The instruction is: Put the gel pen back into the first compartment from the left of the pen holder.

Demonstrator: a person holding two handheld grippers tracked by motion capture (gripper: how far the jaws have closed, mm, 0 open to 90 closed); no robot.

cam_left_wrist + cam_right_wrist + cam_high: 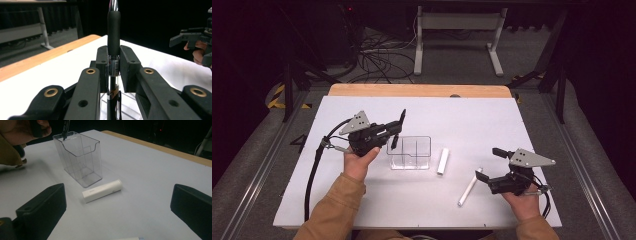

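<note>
Between the closed jaws of the left gripper a black pen is clamped upright; its lower tip hangs at the rim of the clear plastic holder, which stands mid-table; the right gripper rests with jaws wide apart, nothing between them; a short white tube lies just beside the holder; a white pen lies near the right gripper, on the white table.

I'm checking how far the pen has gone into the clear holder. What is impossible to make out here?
- Pen tip: left gripper view, hidden below the left gripper.
- Pen's upper end: cut off by that view's top edge.
- Label print on the white tube: right gripper view, too small.
- Thin white stick: high view, too small to identify.
- Clear holder dividers: faint in the high view.
</note>
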